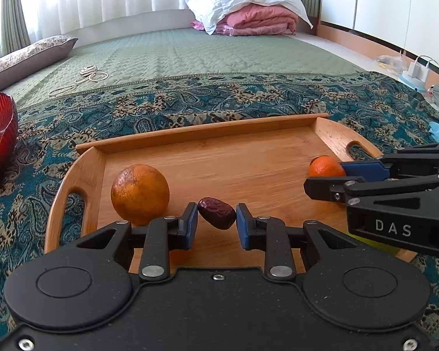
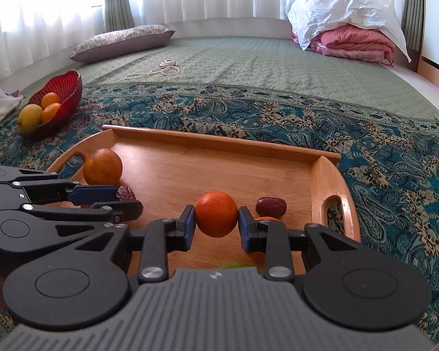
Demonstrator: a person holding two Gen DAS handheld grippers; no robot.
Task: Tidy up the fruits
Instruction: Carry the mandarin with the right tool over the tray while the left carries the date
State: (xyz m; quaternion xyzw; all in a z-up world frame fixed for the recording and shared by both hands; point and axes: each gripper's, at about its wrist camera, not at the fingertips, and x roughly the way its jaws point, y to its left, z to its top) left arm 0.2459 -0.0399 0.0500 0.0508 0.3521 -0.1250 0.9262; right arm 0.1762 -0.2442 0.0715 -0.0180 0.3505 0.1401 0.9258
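Both tongs are pinching fruit above the wooden tray with cut-out handles (image 2: 330, 175), which lies on the patterned teal bedspread (image 2: 380, 152). Left tongs (image 1: 216, 218) clamp a wrinkled dark-red date (image 1: 216, 213) between their blue pads, just beside a large dull orange (image 1: 140, 193) resting on the tray floor. Right tongs (image 2: 216, 219) grip a small bright tangerine (image 2: 216, 218) by its sides; a second dark-red date (image 2: 270, 206) lies on the tray just to the right of it, and a bit of another orange fruit shows under the right finger. Each fruit is held across its middle, probably so it neither rolls nor slips while carried. Well apart to the left, a ribbed red glass bowl (image 2: 70, 87) holds two oranges and a yellow fruit, so it looks like a likely destination for at least the citrus.
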